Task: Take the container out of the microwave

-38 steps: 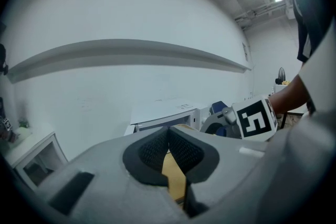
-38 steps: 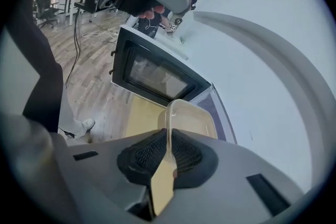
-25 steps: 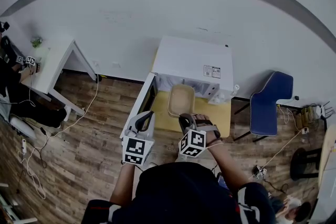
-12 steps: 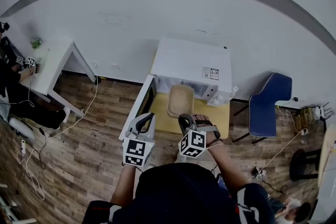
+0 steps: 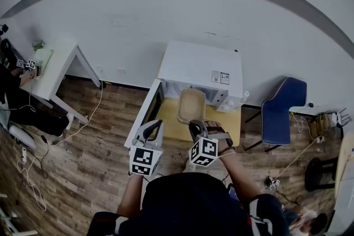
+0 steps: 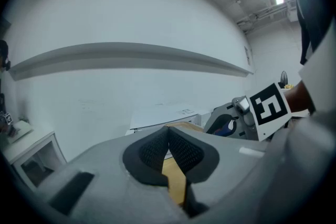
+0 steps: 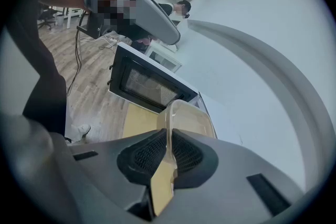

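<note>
A white microwave [image 5: 202, 69] stands on a yellow table [image 5: 168, 125], its door [image 5: 145, 112] swung open to the left. A clear, beige-tinted container [image 5: 191, 106] sits just in front of the microwave's opening, over the table. My right gripper [image 5: 194, 127] is shut on the container's near wall. In the right gripper view the thin wall [image 7: 169, 139] is pinched between the two pads, with the container [image 7: 190, 119] stretching away from the jaws. My left gripper [image 5: 152, 130] hovers beside the open door, its pads closed together with nothing between them.
The dark-windowed door [image 7: 147, 86] stands left of the container. A white desk [image 5: 55, 66] and a seated person [image 5: 14, 91] are at the far left. A blue chair [image 5: 282, 108] stands to the right. Cables [image 5: 83, 119] trail over the wooden floor.
</note>
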`<state>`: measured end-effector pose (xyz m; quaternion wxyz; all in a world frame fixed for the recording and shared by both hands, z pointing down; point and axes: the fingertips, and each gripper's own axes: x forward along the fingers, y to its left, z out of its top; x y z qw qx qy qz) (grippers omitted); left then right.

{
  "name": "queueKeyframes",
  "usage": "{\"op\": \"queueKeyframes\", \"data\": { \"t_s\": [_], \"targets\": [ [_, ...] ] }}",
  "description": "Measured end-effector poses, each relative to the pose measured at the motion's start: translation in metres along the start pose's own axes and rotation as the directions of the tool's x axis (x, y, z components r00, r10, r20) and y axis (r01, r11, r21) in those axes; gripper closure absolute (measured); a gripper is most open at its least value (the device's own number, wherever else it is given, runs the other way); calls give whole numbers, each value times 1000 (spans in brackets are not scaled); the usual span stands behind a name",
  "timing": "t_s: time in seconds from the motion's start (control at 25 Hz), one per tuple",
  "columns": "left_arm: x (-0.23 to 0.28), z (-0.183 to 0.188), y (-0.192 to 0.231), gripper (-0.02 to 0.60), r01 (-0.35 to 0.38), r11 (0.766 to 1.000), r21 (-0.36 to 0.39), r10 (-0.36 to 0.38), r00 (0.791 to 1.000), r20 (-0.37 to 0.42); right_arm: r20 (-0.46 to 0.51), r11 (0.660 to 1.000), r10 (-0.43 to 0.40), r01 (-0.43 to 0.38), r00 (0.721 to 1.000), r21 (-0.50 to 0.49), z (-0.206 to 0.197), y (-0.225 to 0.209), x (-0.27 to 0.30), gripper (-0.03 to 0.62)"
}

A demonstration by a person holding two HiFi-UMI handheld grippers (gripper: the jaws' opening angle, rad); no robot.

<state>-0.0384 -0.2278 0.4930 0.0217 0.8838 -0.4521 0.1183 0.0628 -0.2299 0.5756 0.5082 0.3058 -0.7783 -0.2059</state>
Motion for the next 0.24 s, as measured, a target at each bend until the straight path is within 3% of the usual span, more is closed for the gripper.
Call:
{"op": "queueKeyframes", "data": {
  "t_s": [0.24],
  "targets": [
    [5,0,-6,566,11,1000,5,-11,1000,-2,0,1000,0,0,1000,9,-4,-1,1,561]
  ]
}}
